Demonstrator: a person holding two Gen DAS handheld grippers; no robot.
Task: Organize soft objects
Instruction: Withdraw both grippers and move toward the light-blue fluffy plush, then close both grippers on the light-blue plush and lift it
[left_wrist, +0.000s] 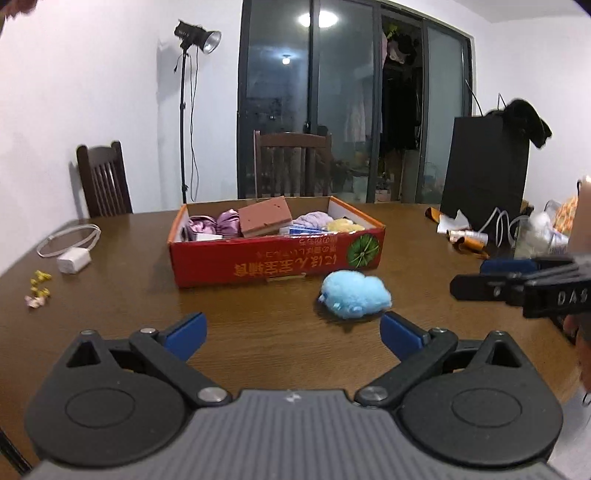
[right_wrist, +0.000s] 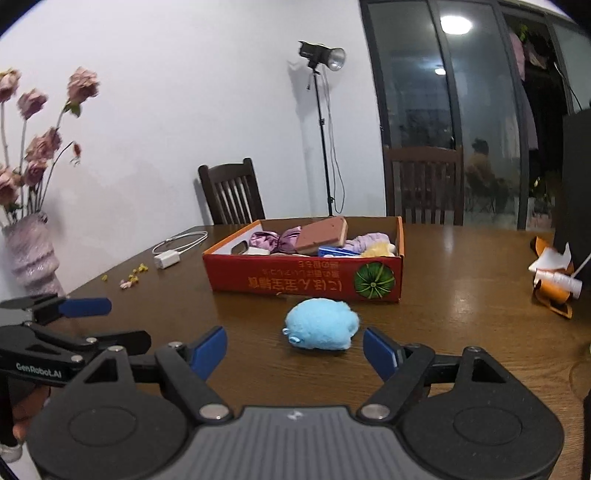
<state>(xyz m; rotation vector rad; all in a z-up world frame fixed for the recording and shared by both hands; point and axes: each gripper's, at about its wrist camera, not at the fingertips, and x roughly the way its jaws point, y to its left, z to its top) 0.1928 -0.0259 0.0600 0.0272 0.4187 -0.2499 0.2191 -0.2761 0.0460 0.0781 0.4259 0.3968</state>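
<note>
Tools: left, right both apart | plush beside box (bare table around)

White wall, dark glass doors

Fluffy light-blue plush toy lies alone on desk, frame centre, just before red cardboard box. Box open-topped, above centre, holding purple satin pieces, brown sponge block, lilac and yellow plush.
</note>
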